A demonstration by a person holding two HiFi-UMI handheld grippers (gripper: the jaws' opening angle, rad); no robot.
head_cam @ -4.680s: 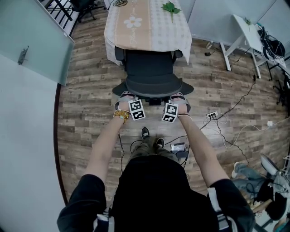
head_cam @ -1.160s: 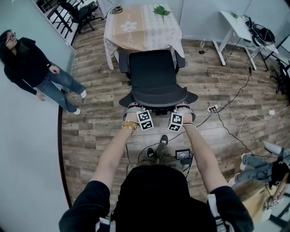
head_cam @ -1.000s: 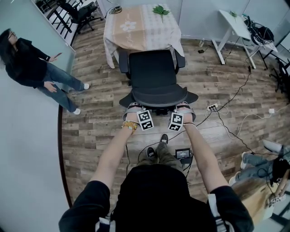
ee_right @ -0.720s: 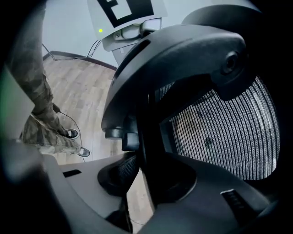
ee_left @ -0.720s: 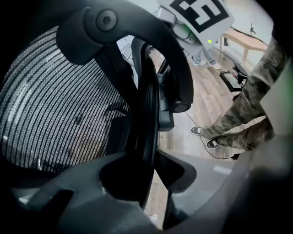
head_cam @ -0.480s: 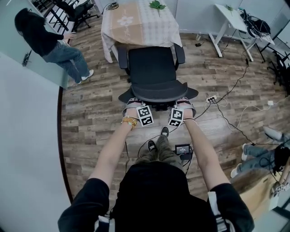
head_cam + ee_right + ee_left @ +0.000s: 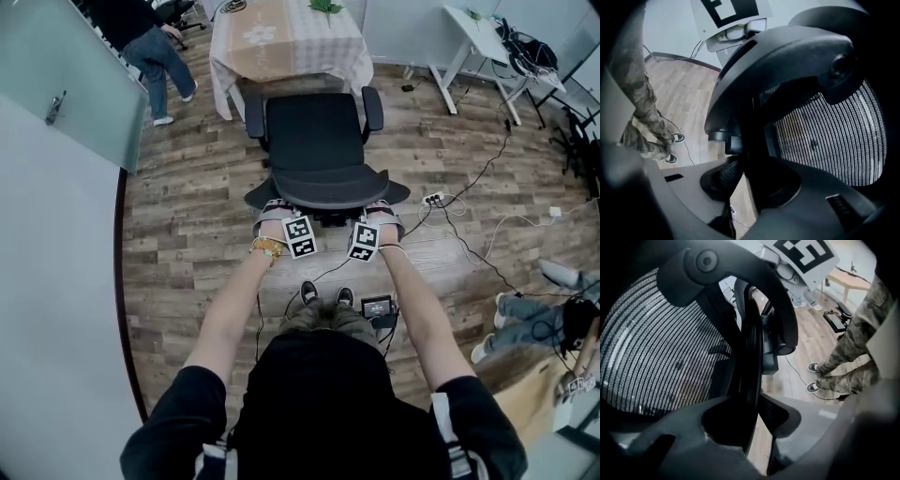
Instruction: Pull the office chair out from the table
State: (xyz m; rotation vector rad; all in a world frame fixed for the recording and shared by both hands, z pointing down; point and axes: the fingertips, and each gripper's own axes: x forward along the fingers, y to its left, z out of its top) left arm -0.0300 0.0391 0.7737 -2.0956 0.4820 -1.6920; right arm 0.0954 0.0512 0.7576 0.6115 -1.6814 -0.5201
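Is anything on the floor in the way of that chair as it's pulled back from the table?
Yes, perhaps. A thin black cable crosses the floor just behind the office chair, and a small black device lies beside the person's feet. The chair might snag on them.

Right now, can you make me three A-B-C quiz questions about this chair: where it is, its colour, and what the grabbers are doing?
1. Where is the office chair?
A. upright on the floor, in front of the table
B. on top of the table
C. tipped over on its side

2. What colour is its seat?
A. red
B. black
C. white

3. What are the left gripper and right gripper doing?
A. hanging open
B. holding a cup
C. both clamped on the backrest

Answers: 1 A, it stands upright before the table. 2 B, the seat is black. 3 C, both gripper views show the backrest's rim gripped between the jaws.
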